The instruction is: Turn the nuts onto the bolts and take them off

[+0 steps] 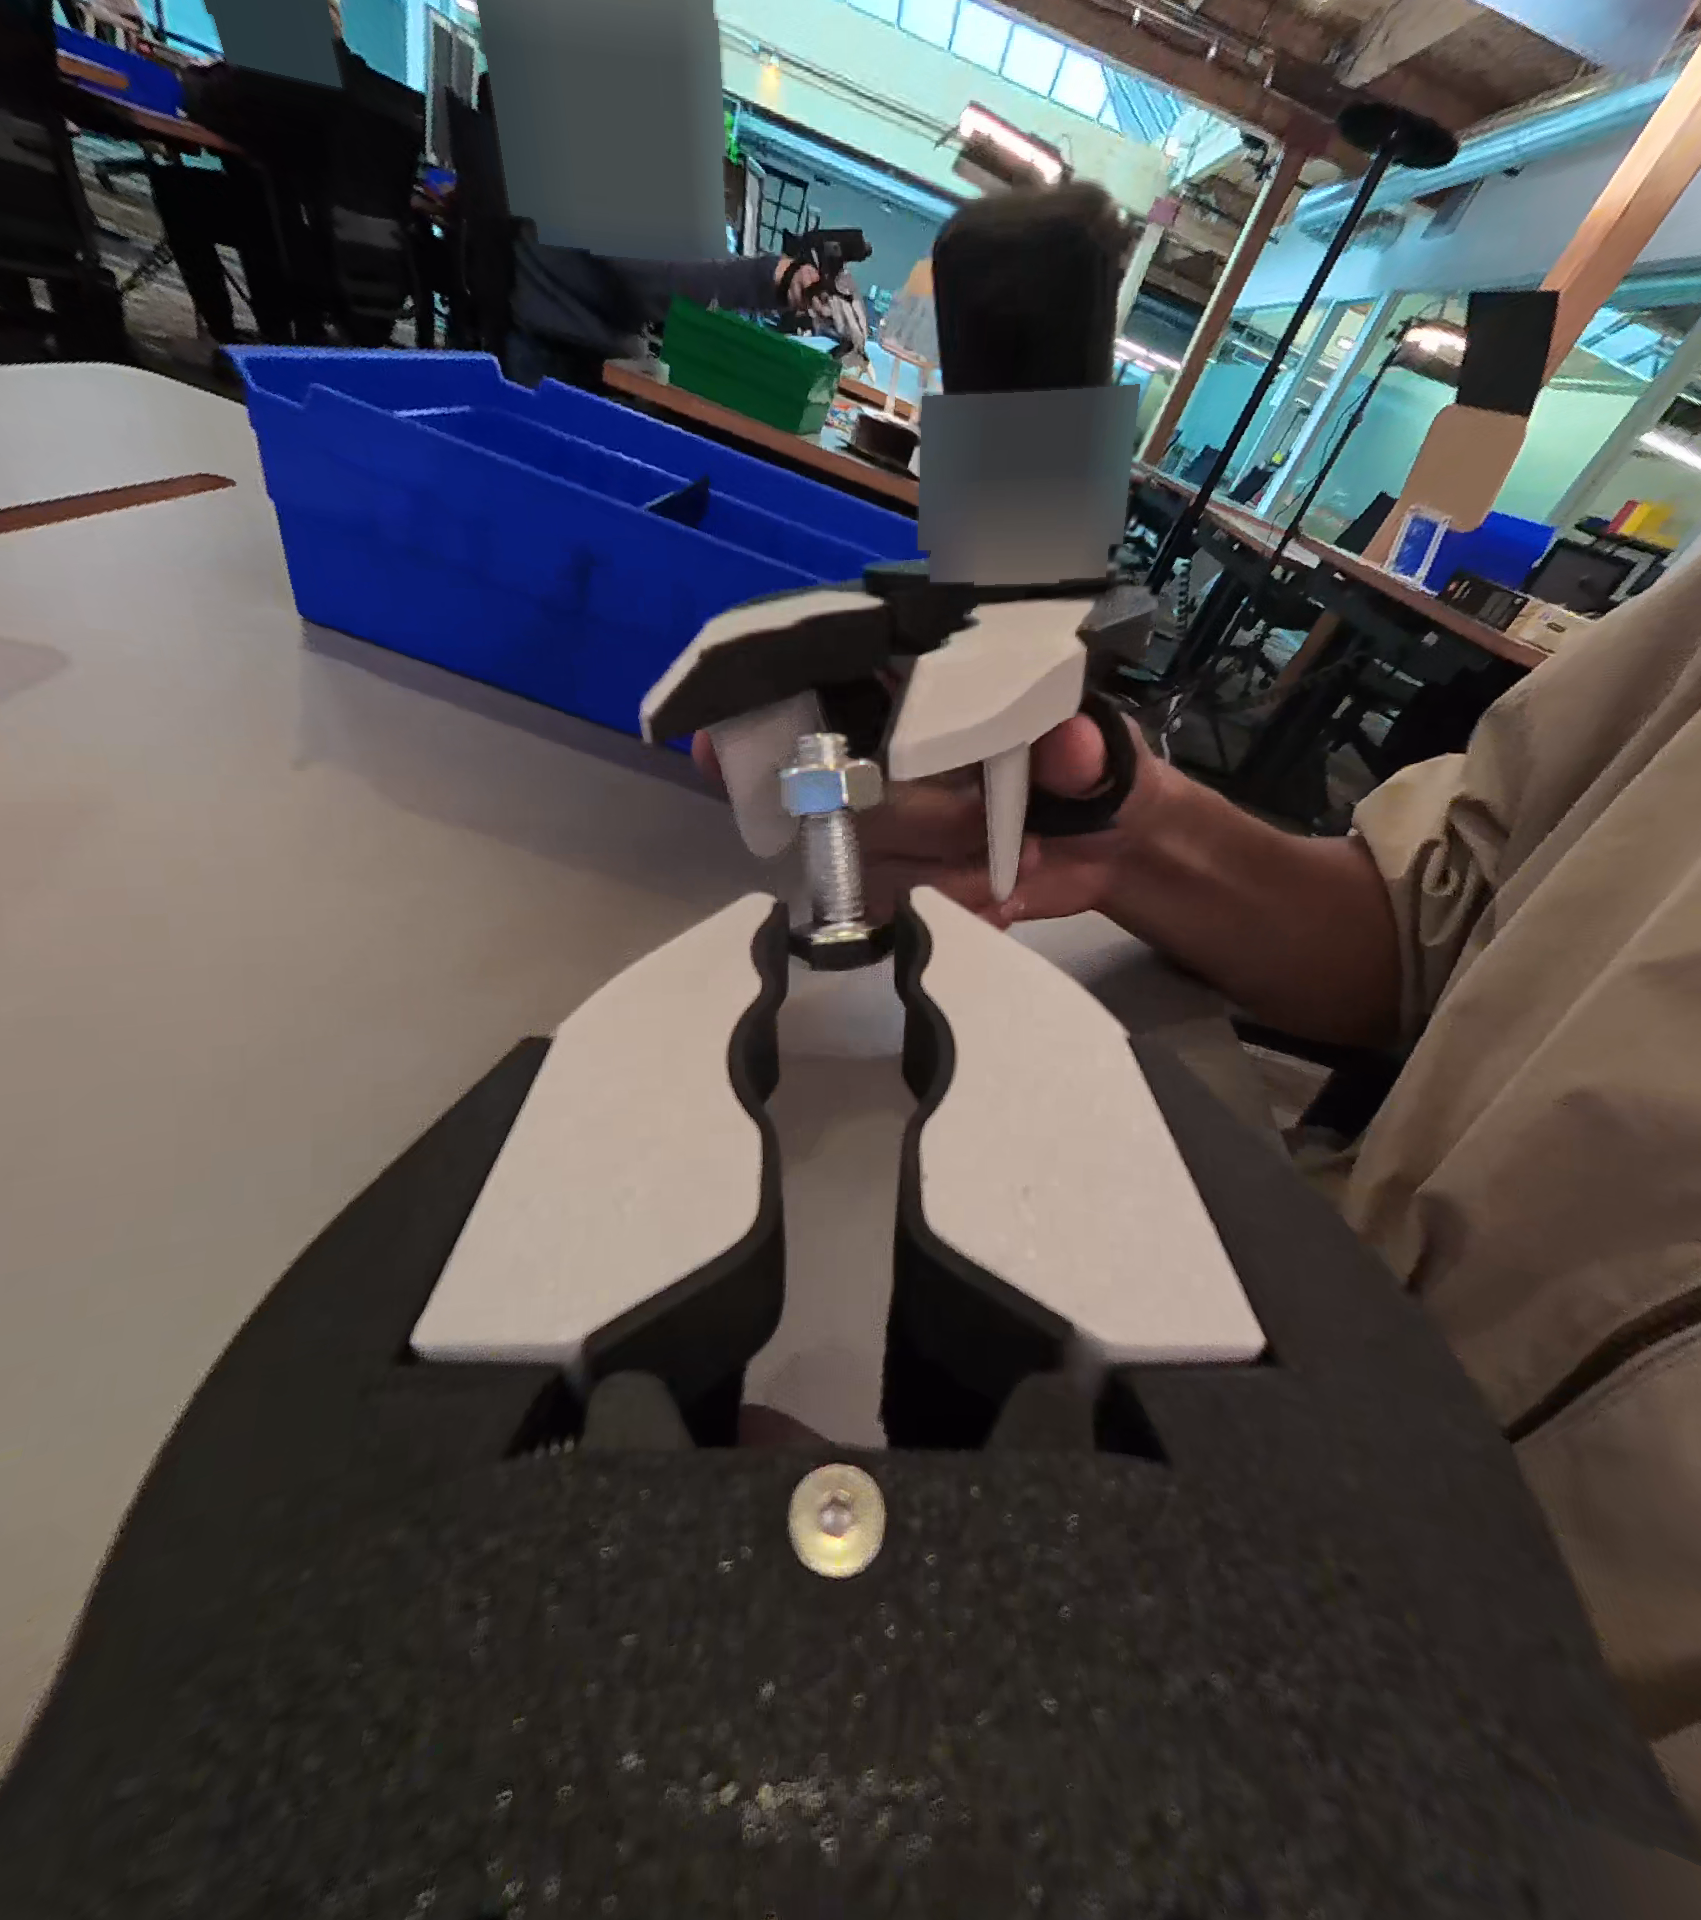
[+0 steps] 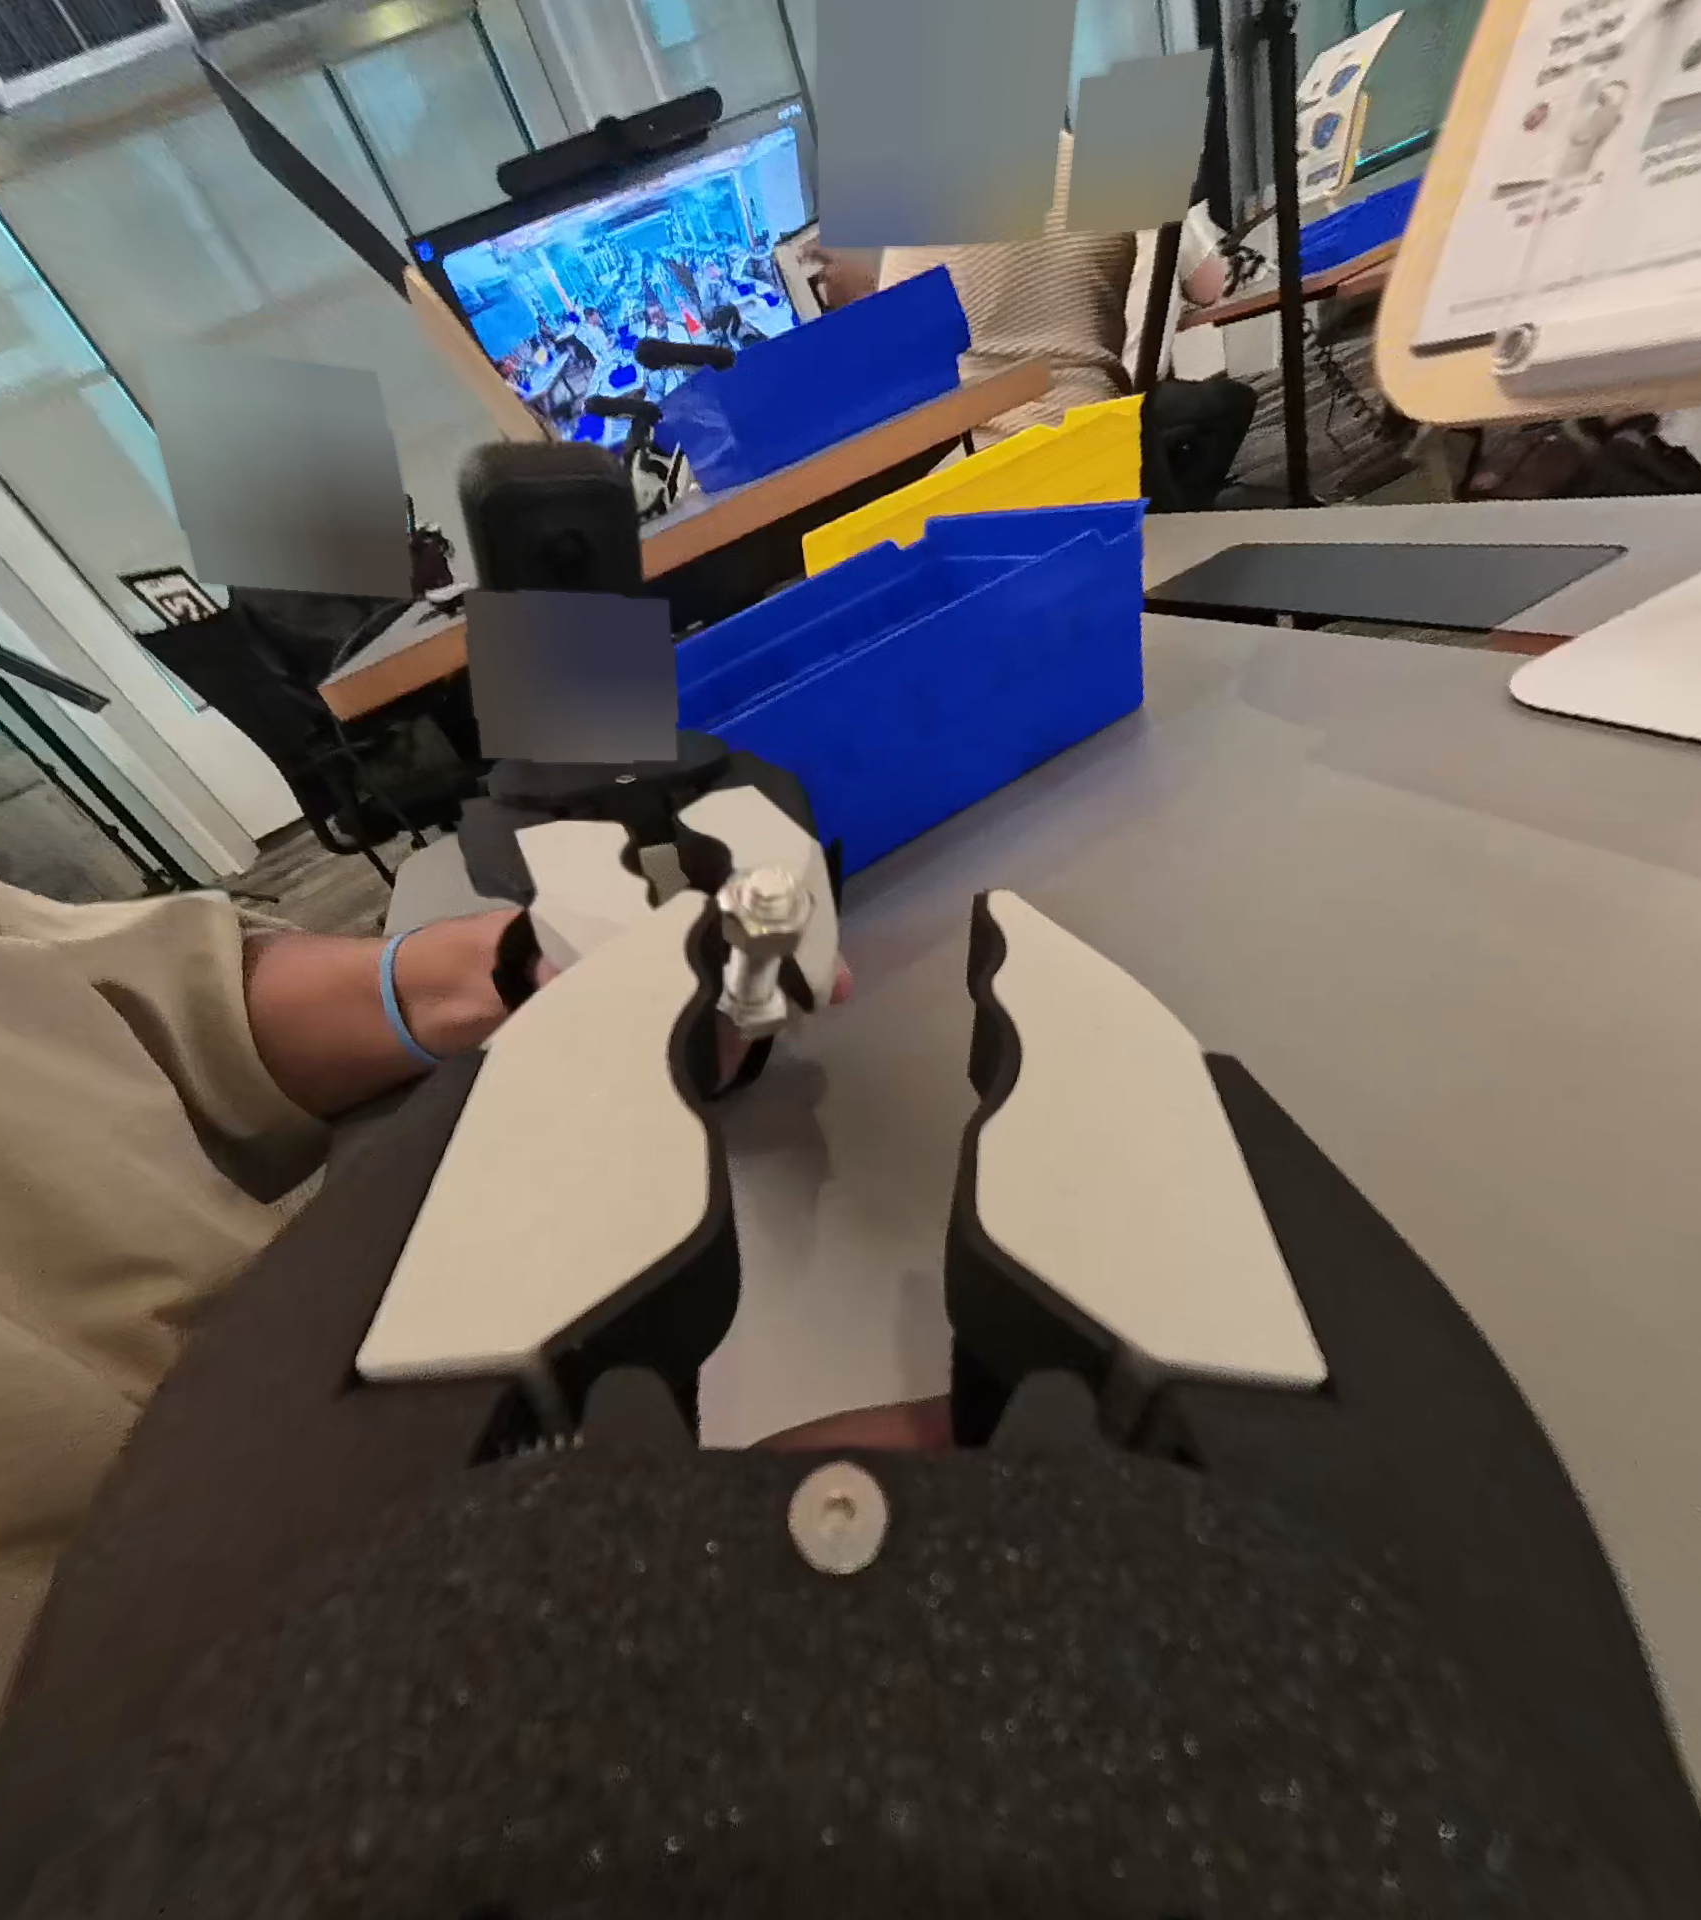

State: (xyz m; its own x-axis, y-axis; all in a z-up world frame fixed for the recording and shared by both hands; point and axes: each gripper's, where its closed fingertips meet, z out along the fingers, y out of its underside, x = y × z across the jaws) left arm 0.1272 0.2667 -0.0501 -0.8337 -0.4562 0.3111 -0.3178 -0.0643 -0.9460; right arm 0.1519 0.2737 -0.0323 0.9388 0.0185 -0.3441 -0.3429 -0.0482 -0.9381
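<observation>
Upright, bolt (image 1: 833, 862) head between left gripper (image 1: 841, 940) tips

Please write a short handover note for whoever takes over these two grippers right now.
Left gripper: shut on the bolt at its head, shaft upright above the table.
Right gripper: open, its fingers either side of the nut, not clamping it.
Done: the nut sits on the thread near the bolt's top.
Left: grip the nut and keep turning; I cannot tell whether it is going on or coming off.
</observation>
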